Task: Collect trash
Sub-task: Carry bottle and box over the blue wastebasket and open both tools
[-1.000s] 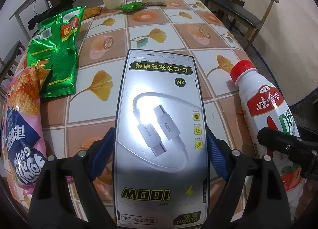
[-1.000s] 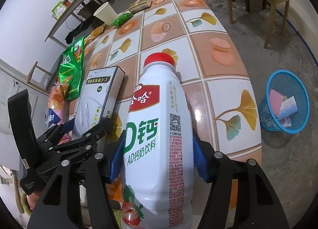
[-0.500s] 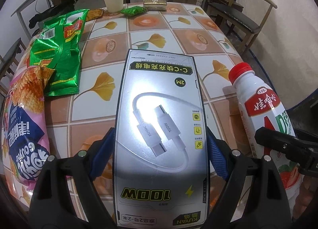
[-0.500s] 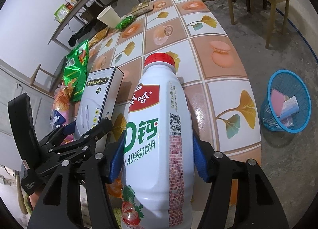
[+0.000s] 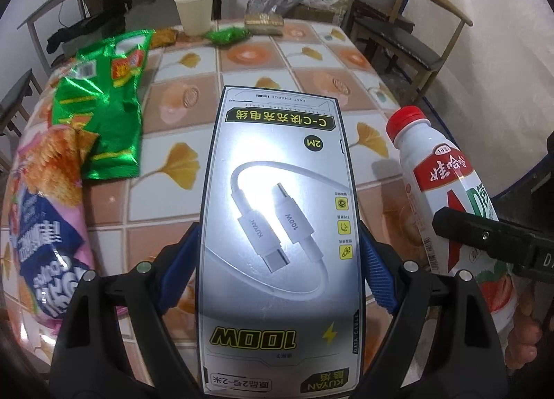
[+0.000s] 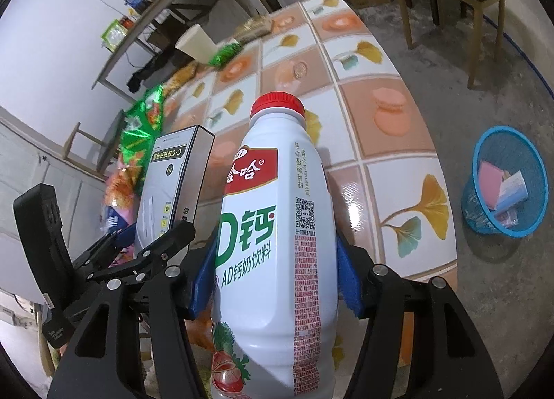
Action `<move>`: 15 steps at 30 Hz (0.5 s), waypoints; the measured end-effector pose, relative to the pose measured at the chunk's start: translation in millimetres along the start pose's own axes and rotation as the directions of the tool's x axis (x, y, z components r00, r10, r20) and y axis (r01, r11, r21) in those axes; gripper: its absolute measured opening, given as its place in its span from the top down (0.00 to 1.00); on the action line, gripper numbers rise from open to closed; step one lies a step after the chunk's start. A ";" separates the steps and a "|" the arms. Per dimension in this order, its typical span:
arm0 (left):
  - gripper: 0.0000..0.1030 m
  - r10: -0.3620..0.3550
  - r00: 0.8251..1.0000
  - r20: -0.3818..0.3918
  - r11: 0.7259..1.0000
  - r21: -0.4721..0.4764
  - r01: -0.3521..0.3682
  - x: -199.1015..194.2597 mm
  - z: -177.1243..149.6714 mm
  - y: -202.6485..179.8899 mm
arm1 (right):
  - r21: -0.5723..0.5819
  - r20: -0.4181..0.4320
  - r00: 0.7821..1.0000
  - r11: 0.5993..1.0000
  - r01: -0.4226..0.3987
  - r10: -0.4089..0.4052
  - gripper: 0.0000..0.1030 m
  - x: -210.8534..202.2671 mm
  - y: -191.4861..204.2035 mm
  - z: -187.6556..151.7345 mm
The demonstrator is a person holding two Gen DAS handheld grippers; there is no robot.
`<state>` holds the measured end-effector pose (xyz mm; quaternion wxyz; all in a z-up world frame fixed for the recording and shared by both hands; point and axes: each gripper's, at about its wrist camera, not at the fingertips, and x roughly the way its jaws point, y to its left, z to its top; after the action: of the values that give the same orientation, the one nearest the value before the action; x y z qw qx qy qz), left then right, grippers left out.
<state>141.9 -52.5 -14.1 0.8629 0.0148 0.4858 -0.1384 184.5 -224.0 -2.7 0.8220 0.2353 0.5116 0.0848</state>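
My left claw (image 5: 277,253) is clamped on the charging-cable box (image 5: 277,225), my right claw (image 6: 277,277) on the red-capped milk-drink bottle (image 6: 277,243), both held above the bench (image 6: 398,163). The blue wastebasket (image 6: 505,222) sits on the floor to the right, well apart. I fear the bottle's smooth, rounded sides slipping through the pads if I tilt it, and the box knocking the bottle, since my two claws are close together.

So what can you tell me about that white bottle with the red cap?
The bottle looks like white plastic, with a red screw cap on, a red label, green lettering and strawberry artwork near its base. It is clamped between the blue pads of the right gripper, cap pointing away from the camera, above the tiled table.
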 end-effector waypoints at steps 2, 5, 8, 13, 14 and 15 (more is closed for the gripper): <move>0.21 -0.001 1.000 0.020 1.000 0.006 0.001 -9.7 0.7 -2.5 | 0.002 0.018 1.000 1.000 -0.019 0.019 0.43 -8.9 1.2 -3.0; 0.21 -0.016 0.999 0.044 1.000 0.024 0.015 -24.7 1.1 -10.3 | 0.018 0.057 0.998 0.999 -0.042 0.041 0.43 -25.4 -2.3 -7.9; 0.21 -0.045 0.998 0.051 0.998 0.050 0.042 -34.6 2.5 -21.4 | 0.042 0.120 0.992 0.998 -0.051 0.046 0.43 -49.1 -10.4 -15.1; 0.21 -0.122 0.991 0.058 0.982 0.153 0.112 -43.2 13.6 -63.0 | 0.122 0.221 0.975 0.992 -0.039 0.012 0.43 -97.1 -45.1 -31.6; 0.21 -0.142 0.988 0.054 0.976 0.173 0.131 -43.9 16.1 -72.5 | 0.152 0.244 0.970 0.988 -0.032 -0.006 0.43 -108.9 -57.1 -36.1; 0.21 -0.158 0.986 0.050 0.971 0.191 0.146 -44.0 19.1 -80.9 | 0.183 0.264 0.964 0.983 -0.027 -0.023 0.43 -119.8 -69.5 -40.4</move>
<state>115.7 -123.5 41.8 0.8600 0.0537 0.4419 -0.2495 86.6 -318.2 45.7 0.8576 0.3203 0.4025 0.0056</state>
